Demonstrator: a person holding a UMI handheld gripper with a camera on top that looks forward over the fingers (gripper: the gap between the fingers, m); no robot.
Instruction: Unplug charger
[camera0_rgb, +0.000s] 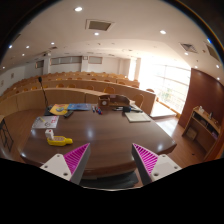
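Note:
My gripper is held high above a large oval wooden table, its two fingers with magenta pads spread wide apart and nothing between them. Far beyond the fingers, on the table's far side, stands a dark boxy object with what looks like cables. No charger or plug is clear enough to pick out from here.
On the table lie a yellow item, a flat card or box, a yellow-and-blue item and papers. Wooden benches ring the room, with a bright window and a wooden door beside it.

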